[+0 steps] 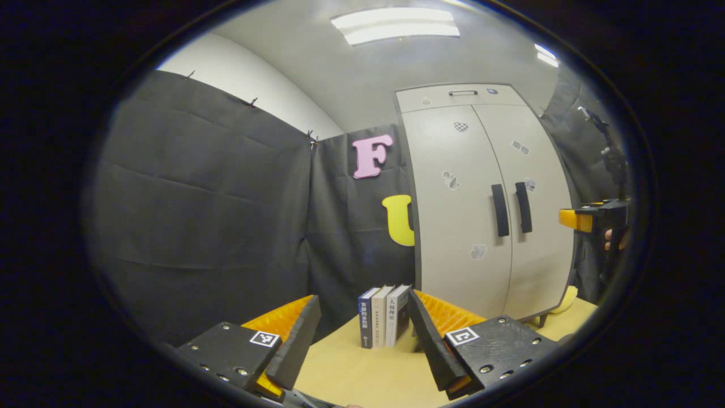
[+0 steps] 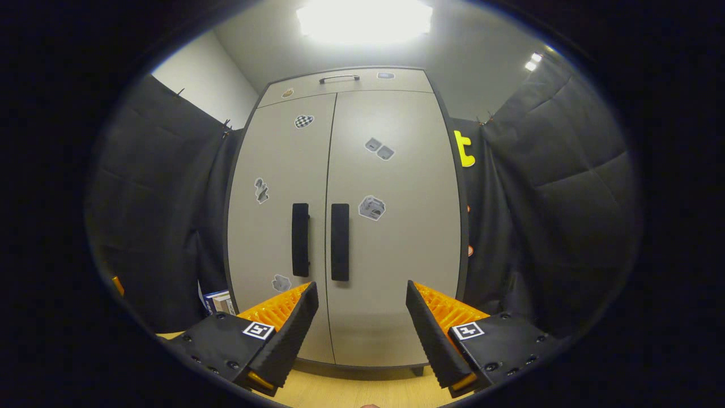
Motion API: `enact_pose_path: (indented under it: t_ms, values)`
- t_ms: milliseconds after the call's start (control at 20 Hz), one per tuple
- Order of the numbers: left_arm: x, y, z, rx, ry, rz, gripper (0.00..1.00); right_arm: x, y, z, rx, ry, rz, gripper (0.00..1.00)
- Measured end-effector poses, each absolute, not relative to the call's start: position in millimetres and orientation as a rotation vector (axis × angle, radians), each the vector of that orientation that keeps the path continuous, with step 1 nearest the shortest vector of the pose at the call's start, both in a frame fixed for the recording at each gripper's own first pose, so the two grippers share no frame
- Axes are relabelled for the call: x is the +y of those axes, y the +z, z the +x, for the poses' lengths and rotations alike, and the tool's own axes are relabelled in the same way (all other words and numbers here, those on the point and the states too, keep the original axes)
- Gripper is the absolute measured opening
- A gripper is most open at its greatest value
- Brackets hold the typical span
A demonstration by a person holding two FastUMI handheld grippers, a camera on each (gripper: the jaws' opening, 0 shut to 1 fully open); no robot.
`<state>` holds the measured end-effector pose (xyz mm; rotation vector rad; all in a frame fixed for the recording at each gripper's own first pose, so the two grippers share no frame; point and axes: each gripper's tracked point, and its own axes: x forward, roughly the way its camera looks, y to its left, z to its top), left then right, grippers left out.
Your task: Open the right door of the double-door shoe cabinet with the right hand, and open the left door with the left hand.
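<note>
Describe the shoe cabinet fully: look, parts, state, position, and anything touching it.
The shoe cabinet is tall and pale grey-beige with a smooth, laminate-like finish and dark edging. Its left door and right door are both shut, each with a dark vertical handle beside the centre seam and a few small stickers. A top panel carries a slim metal handle. It stands upright on short feet on the wooden surface, books to its left. Nothing touches it.

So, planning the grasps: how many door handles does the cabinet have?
2: the left door handle and the right door handle, side by side at the centre seam. A third handle tops the upper panel.
</note>
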<state>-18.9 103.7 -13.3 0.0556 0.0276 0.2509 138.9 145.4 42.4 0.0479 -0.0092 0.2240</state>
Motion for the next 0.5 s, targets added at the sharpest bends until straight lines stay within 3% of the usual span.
enact_pose_path:
  t_ms: [500]
  values:
    - [127.8,-22.1,-38.1,0.053,0.332,0.066,0.91,168.7,44.7,187.5,0.026,0.226,0.069,0.96]
